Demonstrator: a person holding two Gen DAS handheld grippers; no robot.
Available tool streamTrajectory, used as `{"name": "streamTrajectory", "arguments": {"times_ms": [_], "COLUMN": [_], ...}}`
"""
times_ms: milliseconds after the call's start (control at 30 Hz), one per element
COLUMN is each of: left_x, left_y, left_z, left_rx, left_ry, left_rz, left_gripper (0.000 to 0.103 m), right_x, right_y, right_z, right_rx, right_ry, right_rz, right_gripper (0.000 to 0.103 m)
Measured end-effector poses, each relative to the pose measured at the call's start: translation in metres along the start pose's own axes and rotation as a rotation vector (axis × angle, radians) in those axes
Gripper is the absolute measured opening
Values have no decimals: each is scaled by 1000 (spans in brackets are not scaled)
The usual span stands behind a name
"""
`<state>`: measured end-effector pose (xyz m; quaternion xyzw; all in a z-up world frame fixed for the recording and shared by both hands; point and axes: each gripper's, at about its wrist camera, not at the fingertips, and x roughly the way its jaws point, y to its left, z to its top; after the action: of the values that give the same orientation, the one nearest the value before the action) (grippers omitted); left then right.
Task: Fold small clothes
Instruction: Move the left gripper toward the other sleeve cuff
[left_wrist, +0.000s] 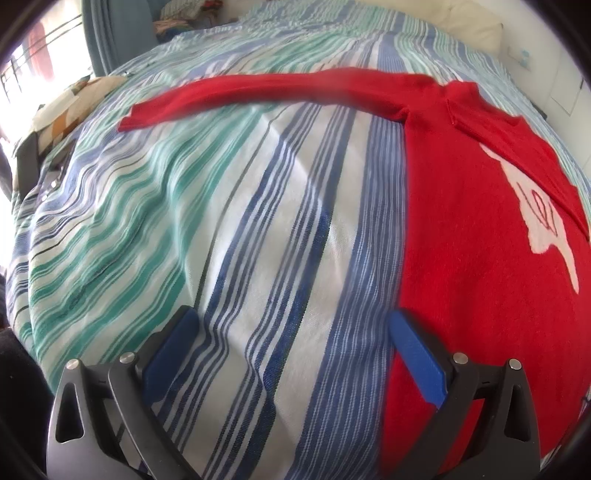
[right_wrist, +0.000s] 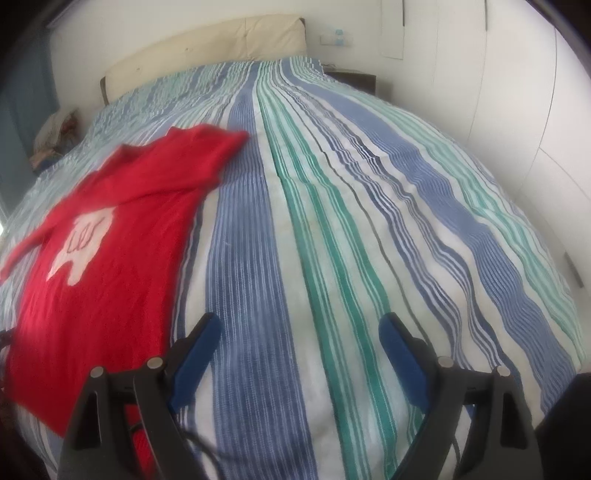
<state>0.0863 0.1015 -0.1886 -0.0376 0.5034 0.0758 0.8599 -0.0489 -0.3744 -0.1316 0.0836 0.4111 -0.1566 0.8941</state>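
A small red sweater (left_wrist: 472, 229) with a white motif lies flat on the striped bed cover (left_wrist: 258, 221). One long sleeve (left_wrist: 258, 92) stretches out to the left in the left wrist view. My left gripper (left_wrist: 291, 317) hovers open over the cover, its right finger just at the sweater's left edge, nothing between the blue pads. In the right wrist view the sweater (right_wrist: 110, 229) lies to the left, its other sleeve folded across the chest. My right gripper (right_wrist: 299, 321) is open over bare stripes, right of the sweater's edge, holding nothing.
A cream headboard (right_wrist: 207, 48) and white walls bound the far end of the bed. A patterned pillow (left_wrist: 70, 110) and clutter lie off the bed's left side. A dark nightstand (right_wrist: 354, 79) stands at the far right corner.
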Motion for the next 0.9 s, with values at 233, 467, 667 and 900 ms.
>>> {"name": "streamTrajectory", "arguments": {"times_ms": [233,467,667,900], "left_x": [0,0,0,-13], "left_y": [-2,-3,-12,-2], "left_z": [0,-1,-5,2], "left_rx": [6,15,84,72], "left_ry": [1,3,-6,34], "left_rz": [14,15,54,-38], "left_gripper": [103,103,103,102], "right_x": [-1,-3,-3,-4], "right_y": [5,6,9,13], "right_z": [-1,0,-1,0], "right_rx": [-22,-29,-38,-49], "right_ry": [3,-5,-1,-11], "right_rz": [11,11,17,23], "right_gripper": [87,87,87,87]}}
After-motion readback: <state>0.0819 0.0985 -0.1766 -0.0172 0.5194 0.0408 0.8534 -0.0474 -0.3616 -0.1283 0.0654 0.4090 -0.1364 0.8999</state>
